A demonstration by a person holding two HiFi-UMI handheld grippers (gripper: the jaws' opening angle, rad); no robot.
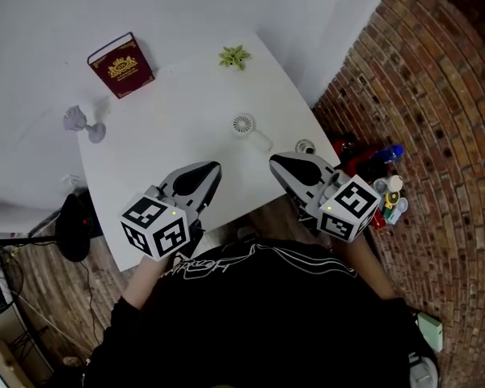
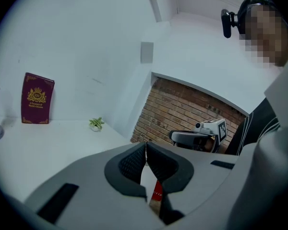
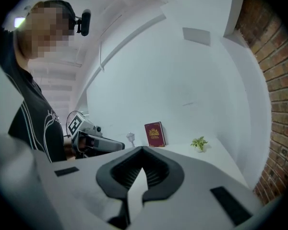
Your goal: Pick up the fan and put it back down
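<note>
A small white fan [image 1: 243, 125] lies flat on the white table [image 1: 170, 111], its handle pointing toward the near right. My left gripper [image 1: 216, 166] hovers over the table's near edge, short of the fan and to its left, shut with nothing in it. My right gripper [image 1: 273, 160] is level with it on the fan's near right, also shut and empty. In the left gripper view the left gripper [image 2: 146, 147] has its jaws closed together and the fan is hidden. The right gripper [image 3: 143, 152] shows closed jaws too, with no fan in sight.
A red book [image 1: 121, 65] stands at the back left, a little green plant [image 1: 234, 56] at the back, a grey goblet-like ornament [image 1: 85, 122] at the left edge. A small round object [image 1: 305, 146] sits at the right edge. Bottles [image 1: 385, 192] clutter the brick floor.
</note>
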